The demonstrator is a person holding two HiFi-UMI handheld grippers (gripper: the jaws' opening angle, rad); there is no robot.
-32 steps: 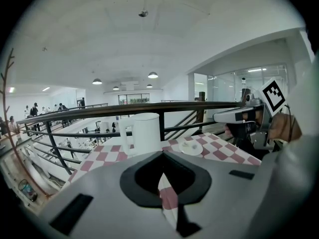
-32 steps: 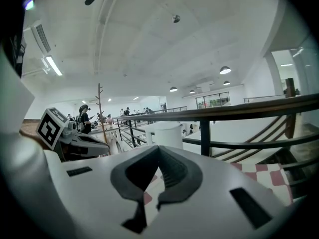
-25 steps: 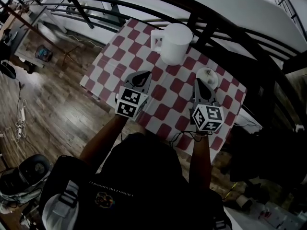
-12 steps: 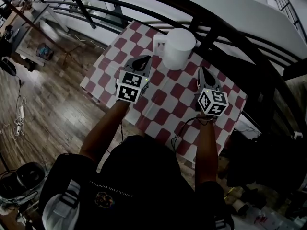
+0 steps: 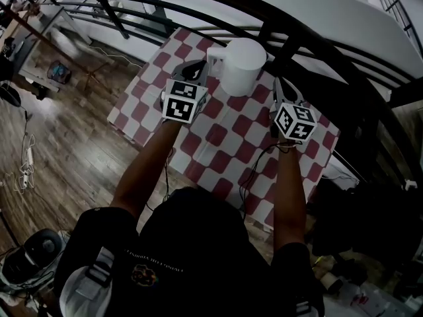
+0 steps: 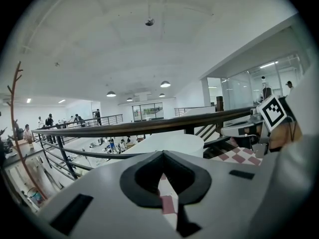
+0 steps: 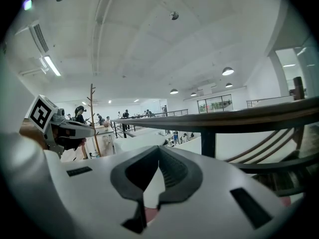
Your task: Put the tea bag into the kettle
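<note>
My left gripper (image 5: 196, 67) and right gripper (image 5: 280, 83) both have fingers pressed together on nothing, flanking the kettle (image 5: 241, 65) at twelve o'clock. I cannot see the tea bag. It is likely light, limp and tearable, so I'd pinch its top edge.

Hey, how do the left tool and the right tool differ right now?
The left tool sits by the handle of the kettle; the right tool flanks the kettle's plain side. The left tool angles rightward, the right tool leftward. Both are shut, over the checkered cloth.
</note>
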